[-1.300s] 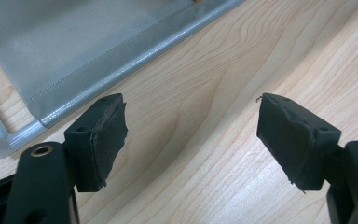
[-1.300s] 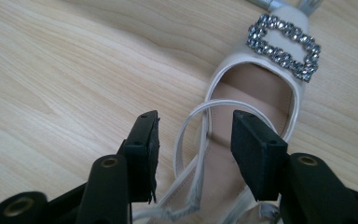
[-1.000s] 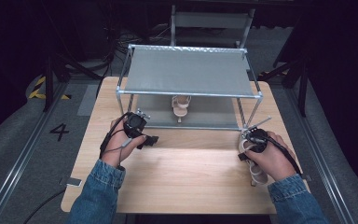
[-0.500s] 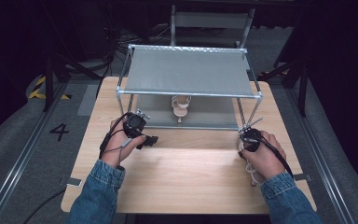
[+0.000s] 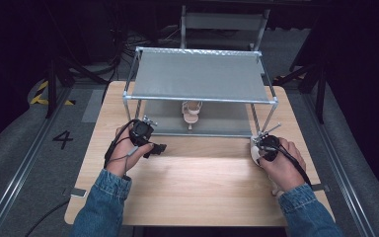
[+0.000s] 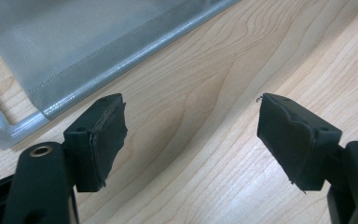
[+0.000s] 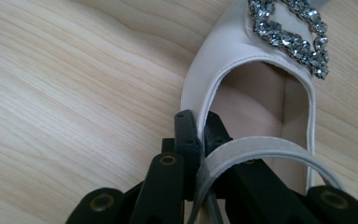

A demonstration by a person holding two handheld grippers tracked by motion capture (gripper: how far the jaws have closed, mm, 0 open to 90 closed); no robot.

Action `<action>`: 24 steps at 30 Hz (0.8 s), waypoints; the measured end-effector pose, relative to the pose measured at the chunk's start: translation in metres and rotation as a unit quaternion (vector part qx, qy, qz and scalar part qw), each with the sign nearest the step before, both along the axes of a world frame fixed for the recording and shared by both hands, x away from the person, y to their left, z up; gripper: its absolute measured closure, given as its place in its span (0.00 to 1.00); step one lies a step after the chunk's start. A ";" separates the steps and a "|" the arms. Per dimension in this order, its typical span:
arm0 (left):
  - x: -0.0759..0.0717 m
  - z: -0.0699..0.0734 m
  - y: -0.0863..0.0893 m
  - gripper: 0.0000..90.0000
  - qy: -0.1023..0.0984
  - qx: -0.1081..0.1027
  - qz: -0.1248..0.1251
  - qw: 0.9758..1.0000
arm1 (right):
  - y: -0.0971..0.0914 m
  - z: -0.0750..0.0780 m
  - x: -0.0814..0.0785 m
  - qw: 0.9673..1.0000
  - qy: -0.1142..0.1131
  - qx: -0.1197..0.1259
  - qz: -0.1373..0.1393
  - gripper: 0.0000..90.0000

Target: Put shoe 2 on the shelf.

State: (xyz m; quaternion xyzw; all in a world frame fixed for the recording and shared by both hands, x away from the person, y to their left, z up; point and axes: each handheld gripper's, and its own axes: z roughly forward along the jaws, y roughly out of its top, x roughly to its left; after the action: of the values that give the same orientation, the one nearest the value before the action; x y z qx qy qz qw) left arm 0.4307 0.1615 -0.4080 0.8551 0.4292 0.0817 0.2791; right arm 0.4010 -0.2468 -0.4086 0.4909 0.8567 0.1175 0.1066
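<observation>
Right gripper (image 7: 200, 140) has just been closing its jaws, now pinching the side edge of a white satin shoe w/ a rhinestone buckle (image 7: 242, 56), which lies on the pale wooden table (image 7: 74, 93) at its right side, near the person's edge. Left gripper (image 6: 191, 135) hovers w/ jaws spread wide, nothing between them, just in front of a grey fabric-shelved metal rack (image 5: 197, 76). A second matching pale shoe (image 5: 191, 109) sits on the rack's lower shelf.

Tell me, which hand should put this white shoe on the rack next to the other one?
The right. Its gripper has just closed on the white shoe's side wall, by the rack. The left gripper is open and empty.
</observation>
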 end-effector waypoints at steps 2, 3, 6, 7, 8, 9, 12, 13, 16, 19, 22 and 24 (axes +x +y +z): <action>-0.001 0.000 0.002 0.27 0.000 0.001 0.001 1.000 | 0.005 0.006 -0.001 1.000 -0.013 -0.001 0.008 0.97; -0.002 0.000 0.003 0.27 0.001 0.003 0.001 1.000 | 0.007 0.009 0.000 1.000 -0.016 0.000 0.012 0.97; -0.005 0.000 0.007 0.27 -0.001 0.003 0.006 1.000 | 0.016 0.019 0.005 0.999 -0.024 0.013 0.029 0.97; -0.006 0.000 0.009 0.27 0.001 0.003 0.008 1.000 | 0.019 0.021 0.006 0.999 -0.028 0.015 0.031 0.97; -0.007 0.001 0.011 0.27 0.004 0.004 0.009 1.000 | 0.022 0.022 0.009 0.999 -0.028 0.014 0.035 0.97; -0.008 0.000 0.012 0.27 -0.001 0.004 0.011 1.000 | 0.025 0.024 0.011 0.999 -0.030 0.013 0.040 0.97; -0.012 0.001 0.017 0.27 -0.002 0.006 0.015 1.000 | 0.034 0.026 0.019 0.998 -0.034 0.019 0.048 0.97; -0.013 0.000 0.019 0.27 0.001 0.001 0.019 1.000 | 0.037 0.027 0.022 0.998 -0.034 0.022 0.051 0.97; -0.016 0.000 0.023 0.27 0.002 0.001 0.020 1.000 | 0.045 0.027 0.030 0.997 -0.036 0.028 0.056 0.97; -0.020 -0.001 0.029 0.27 0.001 0.002 0.027 1.000 | 0.056 0.025 0.041 0.997 -0.038 0.029 0.064 0.97; -0.024 -0.002 0.035 0.27 0.003 0.001 0.032 0.999 | 0.068 0.023 0.052 0.996 -0.039 0.029 0.073 0.97; -0.027 -0.002 0.039 0.27 0.004 0.000 0.039 0.999 | 0.076 0.022 0.059 0.996 -0.041 0.030 0.077 0.97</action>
State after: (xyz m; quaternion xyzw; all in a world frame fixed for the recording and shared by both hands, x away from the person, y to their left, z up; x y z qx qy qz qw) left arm 0.4034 0.2007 -0.4098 0.8383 0.4629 0.0891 0.2740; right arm 0.4596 -0.1704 -0.3870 0.4208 0.8832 0.1710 0.1172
